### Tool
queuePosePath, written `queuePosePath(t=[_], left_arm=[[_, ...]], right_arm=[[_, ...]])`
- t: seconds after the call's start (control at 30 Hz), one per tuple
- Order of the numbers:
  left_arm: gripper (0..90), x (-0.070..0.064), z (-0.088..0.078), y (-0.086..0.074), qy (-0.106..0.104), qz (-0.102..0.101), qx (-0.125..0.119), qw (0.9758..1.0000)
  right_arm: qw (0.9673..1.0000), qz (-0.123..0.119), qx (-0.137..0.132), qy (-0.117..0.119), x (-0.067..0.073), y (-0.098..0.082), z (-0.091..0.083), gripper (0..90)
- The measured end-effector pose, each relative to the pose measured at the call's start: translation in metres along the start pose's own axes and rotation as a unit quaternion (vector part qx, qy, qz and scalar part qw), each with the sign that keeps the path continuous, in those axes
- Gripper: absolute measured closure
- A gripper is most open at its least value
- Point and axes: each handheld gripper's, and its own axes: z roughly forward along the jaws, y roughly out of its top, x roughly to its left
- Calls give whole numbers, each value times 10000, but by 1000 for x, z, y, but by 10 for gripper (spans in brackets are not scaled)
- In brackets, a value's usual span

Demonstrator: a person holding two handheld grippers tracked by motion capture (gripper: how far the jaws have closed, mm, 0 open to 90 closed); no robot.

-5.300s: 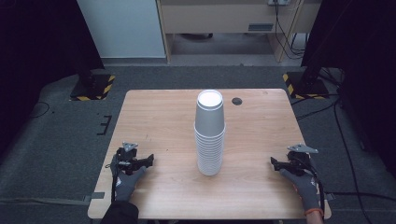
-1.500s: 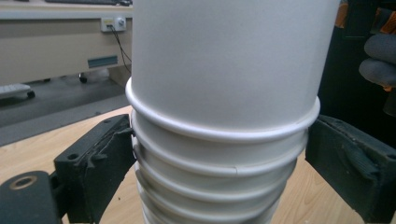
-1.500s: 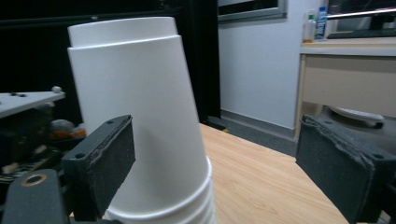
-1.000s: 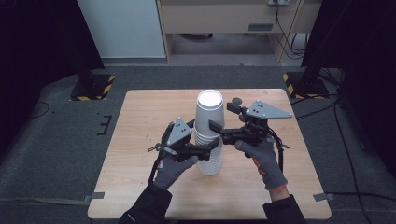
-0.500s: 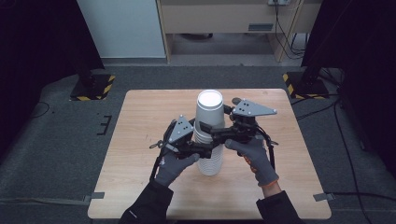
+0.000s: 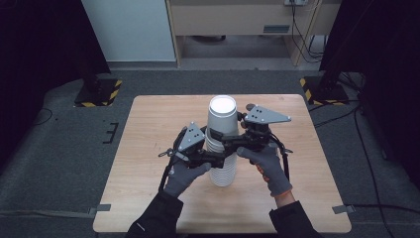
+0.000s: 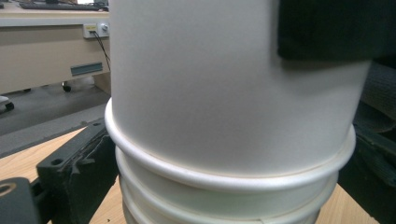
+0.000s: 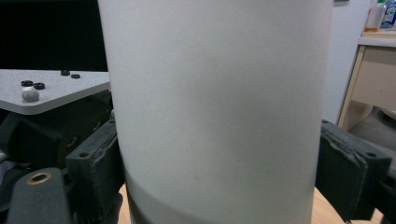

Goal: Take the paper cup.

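A tall stack of upturned white paper cups (image 6: 223, 113) stands in the middle of the wooden table (image 6: 148, 129). My left gripper (image 6: 219, 159) comes in from the left, its jaws closed against the stack's lower rims (image 7: 224, 182), with one pad (image 7: 77, 175) pressed to the side. My right gripper (image 6: 227, 141) sits higher, from the right. Its two pads (image 8: 95, 170) press both sides of the top cup (image 8: 215, 93). The right gripper's jaw (image 7: 327, 28) crosses the top cup in the left gripper view.
Bare tabletop lies all around the stack. Grey carpet surrounds the table, with yellow-and-black striped stand bases (image 6: 99, 91) at the far left and far right (image 6: 322, 89). A beige cabinet (image 6: 237, 20) stands beyond.
Both grippers left the table's front corners and came in around the stack. Over the last second the right gripper crept slightly left and up onto the top cup.
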Motion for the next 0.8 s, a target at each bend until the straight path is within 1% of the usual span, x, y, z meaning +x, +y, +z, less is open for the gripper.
queuePosePath(t=[0.2,0.33,0.37,0.43,0.53,0.57,0.63,0.77,0.8], left_arm=[[11,1,0,-1,-18,-11,-24,10000],[11,1,0,-1,-37,-4,-17,10000],[11,1,0,-1,-41,7,-15,10000],[11,1,0,-1,-31,10,-17,10000],[11,1,0,-1,-33,7,-18,10000],[10,1,0,-1,-32,12,-20,10000],[10,1,0,-1,-28,25,-19,10000],[11,0,1,-1,-41,18,-23,10000],[10,0,1,-1,-43,28,-23,10000]], right_arm=[[10000,-14,-3,22,-1,1,0,144],[10000,-29,-50,53,-1,0,0,145],[9999,-6,-108,68,-1,0,0,145],[9988,170,-436,158,-2,5,-4,146],[9989,135,-416,150,-2,9,-4,145],[9987,98,-479,136,0,11,-6,145],[9983,121,-550,147,0,13,-7,146],[9979,83,-621,129,0,16,-9,148],[9975,72,-693,116,1,18,-11,148]])
